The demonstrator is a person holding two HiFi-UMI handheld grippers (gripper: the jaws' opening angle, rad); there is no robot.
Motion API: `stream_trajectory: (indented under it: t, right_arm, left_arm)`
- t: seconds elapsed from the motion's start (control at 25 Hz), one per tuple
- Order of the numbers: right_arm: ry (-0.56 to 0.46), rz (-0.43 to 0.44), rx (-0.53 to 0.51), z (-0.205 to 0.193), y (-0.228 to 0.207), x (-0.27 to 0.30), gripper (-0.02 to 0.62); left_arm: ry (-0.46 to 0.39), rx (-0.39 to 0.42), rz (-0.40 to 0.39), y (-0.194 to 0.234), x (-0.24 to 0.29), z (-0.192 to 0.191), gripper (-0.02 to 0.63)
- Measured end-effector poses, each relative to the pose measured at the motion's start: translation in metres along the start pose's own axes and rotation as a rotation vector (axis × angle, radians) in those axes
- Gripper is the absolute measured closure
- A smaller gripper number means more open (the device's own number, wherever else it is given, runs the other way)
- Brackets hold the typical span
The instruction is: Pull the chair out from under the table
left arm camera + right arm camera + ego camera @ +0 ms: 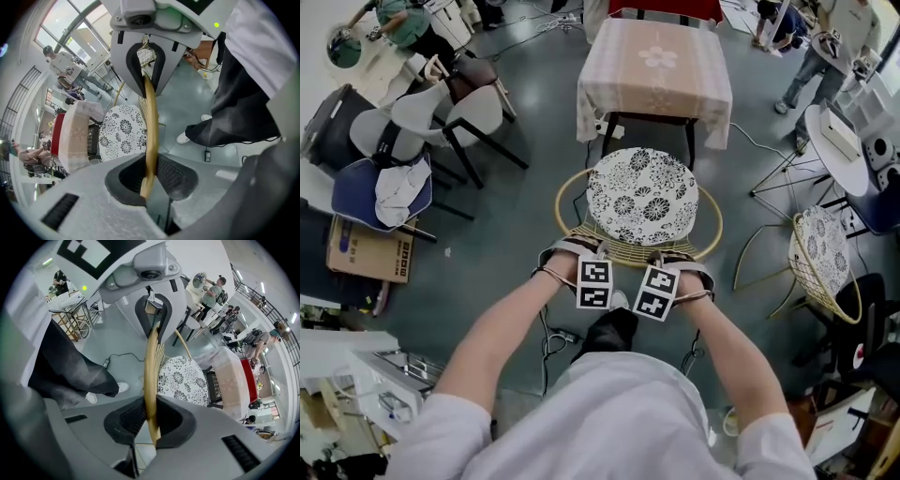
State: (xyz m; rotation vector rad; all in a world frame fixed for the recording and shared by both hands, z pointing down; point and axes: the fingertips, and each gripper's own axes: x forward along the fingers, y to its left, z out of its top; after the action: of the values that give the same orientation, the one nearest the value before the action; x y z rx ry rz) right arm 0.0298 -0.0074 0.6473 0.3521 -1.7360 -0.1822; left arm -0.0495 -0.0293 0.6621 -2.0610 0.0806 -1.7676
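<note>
Clamping the thin tan rattan back rim [151,117] of the round wicker chair [628,251] with the black-and-white floral cushion, using left gripper [150,176] and right gripper [151,420] alike, jaws narrowed tight onto the rod. Standing just clear of the pink-clothed table [654,70], seat fully in the open. Could slip along that smooth rod, or tip backward if hauled upward rather than level; might also snag the black floor cable [124,354] behind.

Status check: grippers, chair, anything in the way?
Left gripper and right gripper both shut on rim. Chair seat nearly clear of table. Cable on floor by feet.
</note>
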Motion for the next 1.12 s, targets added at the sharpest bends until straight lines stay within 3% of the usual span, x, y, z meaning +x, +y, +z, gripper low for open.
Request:
stream_trajectory:
  t: [0.52,0.88,1.12]
  right_arm:
    - [-0.004,0.002,0.009,0.003,0.04,-0.012,0.557]
    - [-0.026,-0.008,0.074,0.004,0.043,-0.013,0.554]
    - [-0.059,-0.044,0.139,0.001,0.038,-0.019,0.508]
  left_arm:
    - [0.0,0.02,0.0,-0.037,-0.013,0.006,0.543]
    - [-0.003,-0.006,0.027,-0.043,-0.013,0.005,0.532]
    - [-0.022,-0.032,0.034,-0.042,-0.017,0.01,0.502]
